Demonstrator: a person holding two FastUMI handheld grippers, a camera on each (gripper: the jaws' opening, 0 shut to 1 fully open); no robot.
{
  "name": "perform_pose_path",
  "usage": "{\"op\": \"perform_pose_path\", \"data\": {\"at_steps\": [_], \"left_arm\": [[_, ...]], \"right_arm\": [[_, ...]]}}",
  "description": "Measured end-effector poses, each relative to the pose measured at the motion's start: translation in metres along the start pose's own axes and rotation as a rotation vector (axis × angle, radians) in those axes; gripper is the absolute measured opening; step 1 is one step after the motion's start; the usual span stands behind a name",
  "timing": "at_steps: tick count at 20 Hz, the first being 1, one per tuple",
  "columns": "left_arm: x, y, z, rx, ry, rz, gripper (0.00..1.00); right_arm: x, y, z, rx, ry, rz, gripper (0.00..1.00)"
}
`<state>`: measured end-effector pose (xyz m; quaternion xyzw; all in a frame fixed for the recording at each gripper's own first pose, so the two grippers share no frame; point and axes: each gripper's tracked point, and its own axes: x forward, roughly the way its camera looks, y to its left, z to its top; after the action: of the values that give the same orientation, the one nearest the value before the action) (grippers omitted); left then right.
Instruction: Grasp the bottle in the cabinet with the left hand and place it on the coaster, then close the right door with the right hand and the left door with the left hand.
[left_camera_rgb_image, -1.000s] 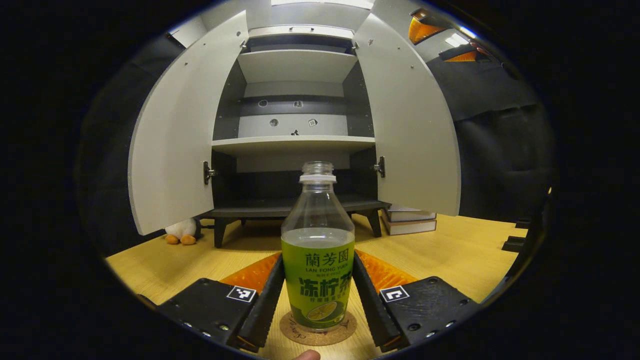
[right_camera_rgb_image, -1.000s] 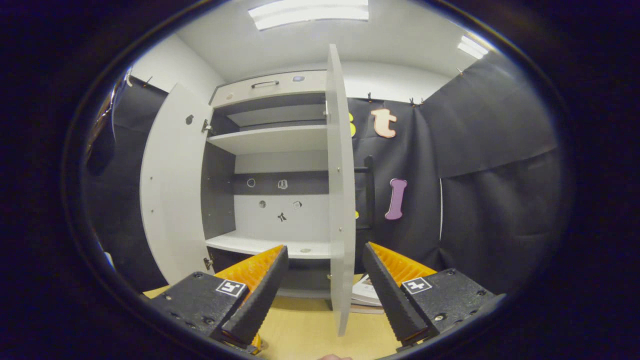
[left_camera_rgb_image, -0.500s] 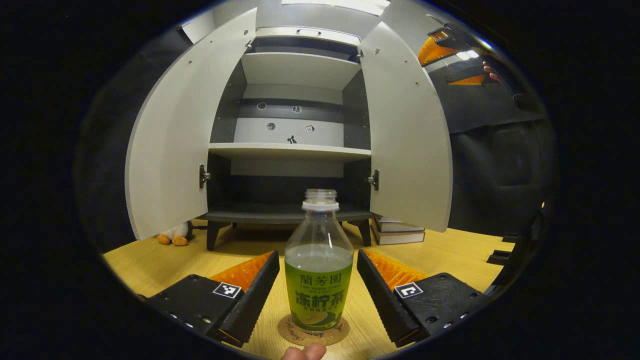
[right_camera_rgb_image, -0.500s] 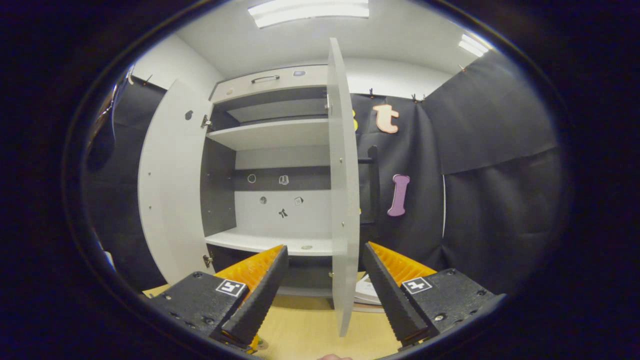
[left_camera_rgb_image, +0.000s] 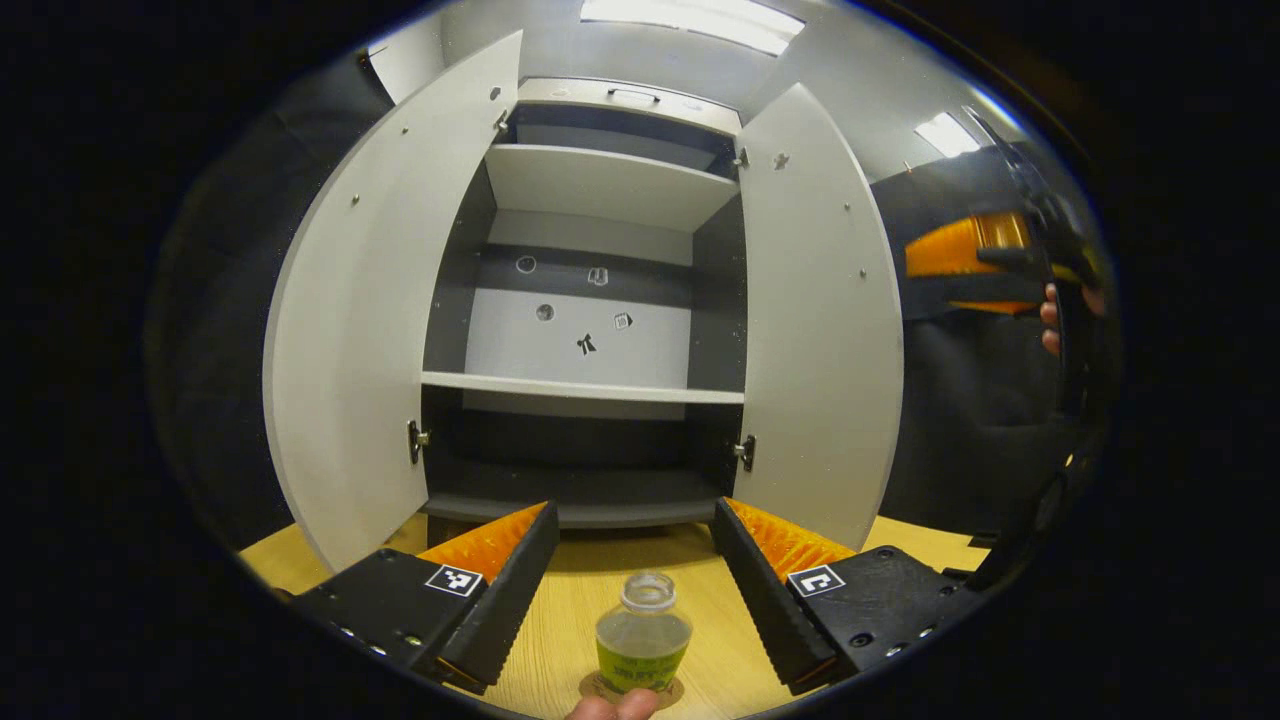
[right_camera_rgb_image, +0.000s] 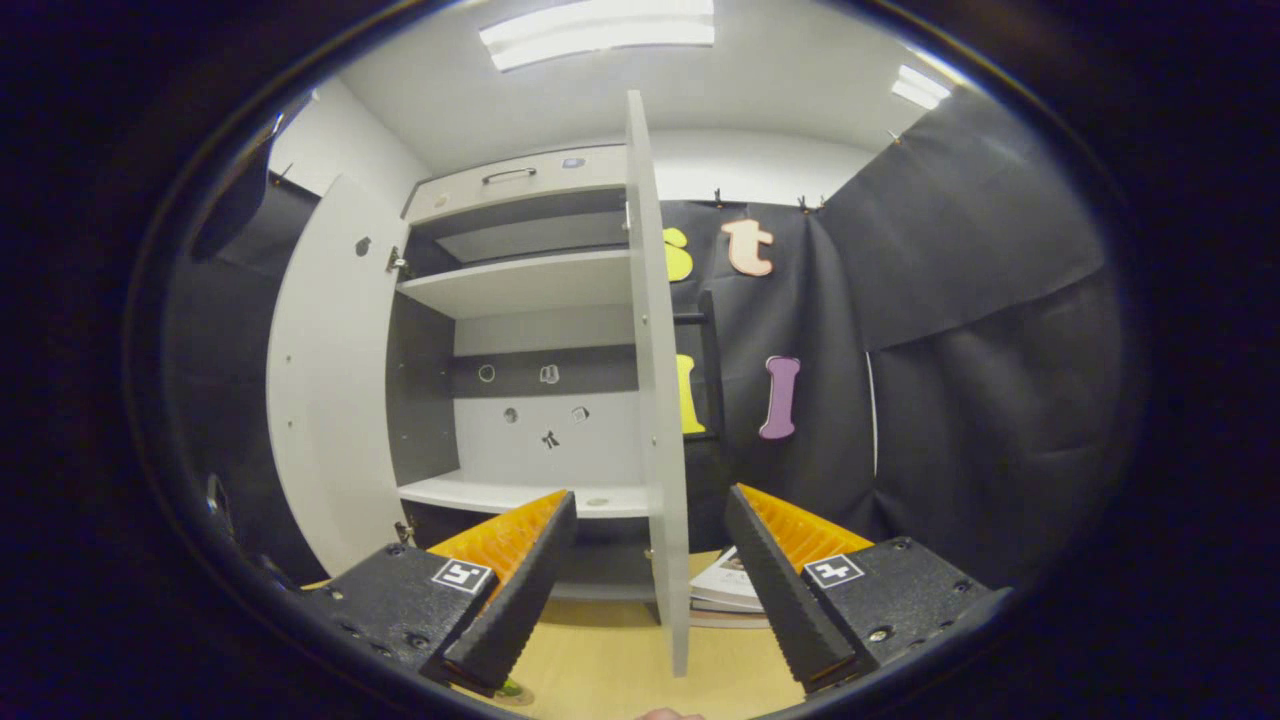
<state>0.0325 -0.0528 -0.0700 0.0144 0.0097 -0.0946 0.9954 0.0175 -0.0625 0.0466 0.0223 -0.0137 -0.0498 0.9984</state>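
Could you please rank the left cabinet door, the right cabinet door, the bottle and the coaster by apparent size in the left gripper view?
1. Left cabinet door and right cabinet door: alike, so unranked.
2. Bottle.
3. Coaster, mostly hidden under the bottle, so its true extent is unsure.

Bottle (left_camera_rgb_image: 643, 640) on coaster (left_camera_rgb_image: 600, 688), before cabinet (left_camera_rgb_image: 590, 330); books (right_camera_rgb_image: 728, 585) right of cabinet.

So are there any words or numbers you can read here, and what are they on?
No text here reads clearly.
Bottle label: the printing is too small and blurred to read.
Stickers on the back panel of the cabinet: tiny marks, too small to tell.
Book cover: blurred, unreadable.
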Motion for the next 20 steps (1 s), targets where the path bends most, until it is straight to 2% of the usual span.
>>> {"op": "perform_pose_path", "data": {"at_steps": [1,2,3,7,8,11,12,14,15,16,18,20], "left_arm": [[0.001,0.002,0.008,0.002,-0.010,0.000,0.95],[0.002,0.004,0.015,0.007,-0.013,0.004,0.99],[0.003,0.007,0.020,0.015,-0.007,0.013,0.95],[-0.002,0.012,0.035,0.033,0.013,0.043,0.95],[-0.003,0.013,0.037,0.024,0.013,0.051,0.95],[-0.007,0.019,0.045,0.005,0.008,0.082,0.95],[-0.008,0.021,0.048,0.002,0.003,0.093,0.95],[-0.011,0.027,0.049,0.001,0.001,0.123,0.95],[-0.011,0.029,0.048,0.001,0.006,0.134,0.95],[-0.012,0.030,0.045,0.000,0.013,0.143,0.95],[-0.014,0.030,0.043,0.004,0.017,0.152,0.95],[-0.017,0.030,0.042,0.016,0.015,0.163,0.95]], "right_arm": [[-0.002,-0.002,-0.006,0.009,-0.002,-0.012,0.99],[-0.003,-0.004,-0.015,0.019,0.002,-0.021,0.94],[-0.004,-0.004,-0.024,0.027,0.010,-0.027,0.94],[-0.010,0.001,-0.071,0.046,0.076,-0.016,0.94],[-0.012,0.002,-0.074,0.056,0.081,-0.005,0.98],[-0.004,-0.010,-0.041,0.086,0.035,0.016,0.99],[0.002,-0.026,-0.019,0.086,-0.006,0.000,0.98],[0.019,-0.068,0.014,0.069,-0.054,-0.080,0.98],[0.028,-0.090,0.024,0.055,-0.055,-0.128,0.93],[0.037,-0.107,0.032,0.049,-0.055,-0.166,0.98],[0.057,-0.125,0.051,0.062,-0.070,-0.187,0.98],[0.078,-0.131,0.060,0.059,-0.063,-0.165,0.98]]}}
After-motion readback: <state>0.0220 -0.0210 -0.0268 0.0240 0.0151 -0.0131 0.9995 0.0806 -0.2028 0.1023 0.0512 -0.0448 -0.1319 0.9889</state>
